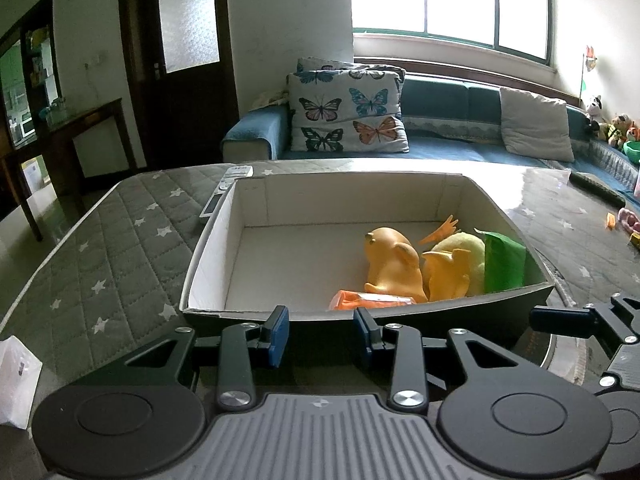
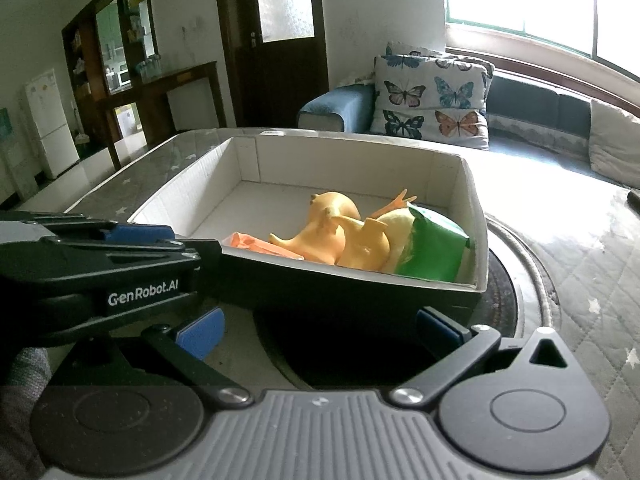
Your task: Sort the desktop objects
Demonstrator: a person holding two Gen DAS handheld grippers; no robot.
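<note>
A shallow cardboard box sits on the table in front of both grippers. In its right part lie an orange rubber chicken toy, a yellow-green plush, a green packet and an orange packet. My left gripper is open and empty just before the box's near wall; it also shows in the right wrist view. My right gripper is open wide and empty, before the box's near right corner.
The table has a grey star-quilted cover. A white remote lies behind the box at left. A dark remote and small toys lie at far right. A white packet lies at near left. A round dark disc lies under the box.
</note>
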